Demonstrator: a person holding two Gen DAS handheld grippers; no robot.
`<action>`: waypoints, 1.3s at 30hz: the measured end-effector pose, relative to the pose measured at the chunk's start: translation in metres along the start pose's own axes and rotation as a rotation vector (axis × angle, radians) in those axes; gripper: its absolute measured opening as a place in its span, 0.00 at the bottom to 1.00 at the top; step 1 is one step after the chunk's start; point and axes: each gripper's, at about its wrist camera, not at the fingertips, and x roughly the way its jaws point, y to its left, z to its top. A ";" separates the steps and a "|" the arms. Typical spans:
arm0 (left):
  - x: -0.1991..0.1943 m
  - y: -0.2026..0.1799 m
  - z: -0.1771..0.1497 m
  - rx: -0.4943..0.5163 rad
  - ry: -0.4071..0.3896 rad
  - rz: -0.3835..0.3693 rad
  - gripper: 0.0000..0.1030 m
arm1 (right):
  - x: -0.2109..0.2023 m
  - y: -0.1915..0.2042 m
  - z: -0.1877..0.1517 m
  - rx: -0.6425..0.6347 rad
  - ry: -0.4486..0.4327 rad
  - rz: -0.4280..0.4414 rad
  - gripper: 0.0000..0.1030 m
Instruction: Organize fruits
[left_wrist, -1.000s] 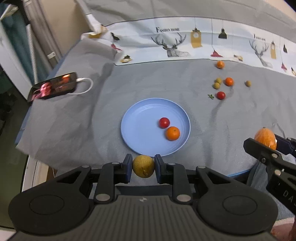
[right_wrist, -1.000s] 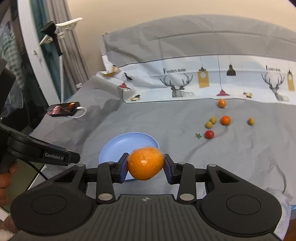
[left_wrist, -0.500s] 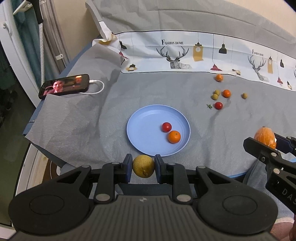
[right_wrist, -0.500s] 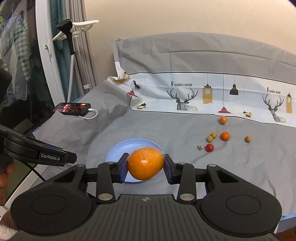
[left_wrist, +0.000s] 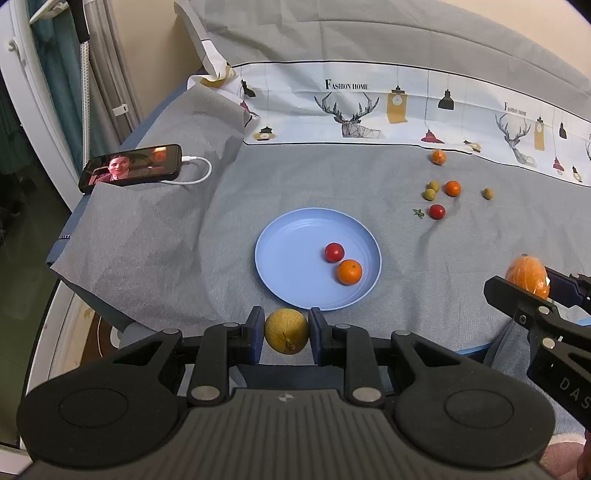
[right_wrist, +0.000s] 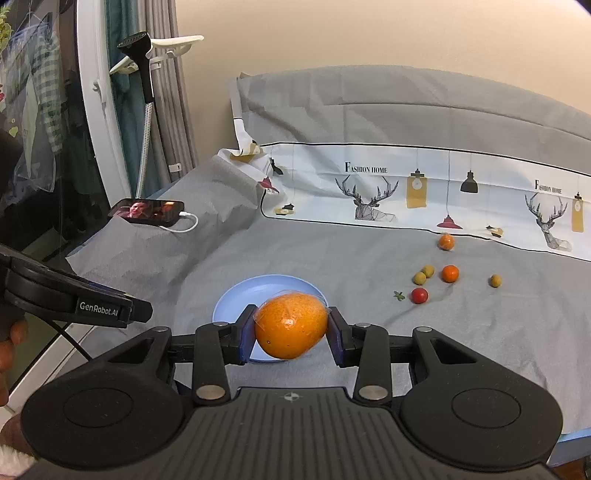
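Grey cloth (left_wrist: 155, 251) covers the whole work surface, with a white deer-print strip (left_wrist: 369, 110) laid along its far side. At far left I see a phone (left_wrist: 132, 168) lying on the cloth with its screen lit and a white cable (left_wrist: 195, 171) plugged into it.

My left gripper (left_wrist: 286, 332) is closed on a yellow-green fruit (left_wrist: 286, 331), both blue pads pressed against its sides, held just at the near rim of the blue plate (left_wrist: 288, 251). On that plate I have a red tomato (left_wrist: 334, 252) and a small orange (left_wrist: 349, 271) lying close beside each other in the right half.

Further right and farther back, loose fruit sits on the cloth: a red tomato (left_wrist: 437, 211) next to a green sprig (left_wrist: 418, 213), two olive-coloured fruits (left_wrist: 431, 189) touching, an orange one (left_wrist: 453, 188) just beside them, another orange one (left_wrist: 439, 156) against the printed strip, and a lone olive-coloured fruit (left_wrist: 488, 193) off to the right.

My right gripper (right_wrist: 291, 328) is clamped on a large orange (right_wrist: 291, 325) wrapped in clear film, pads tight on both sides. From its own camera the orange hangs over the near edge of the plate; from the left camera it sits to the right of the plate, clear of it.
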 end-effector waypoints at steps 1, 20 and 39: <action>0.000 0.001 0.000 0.000 0.001 0.000 0.27 | 0.001 0.000 0.000 -0.001 0.002 0.001 0.40; 0.026 0.007 0.006 -0.008 0.052 0.006 0.27 | 0.025 0.000 0.001 -0.005 0.071 0.005 0.40; 0.113 0.017 0.050 -0.009 0.146 -0.023 0.27 | 0.123 -0.009 0.009 0.003 0.207 0.013 0.40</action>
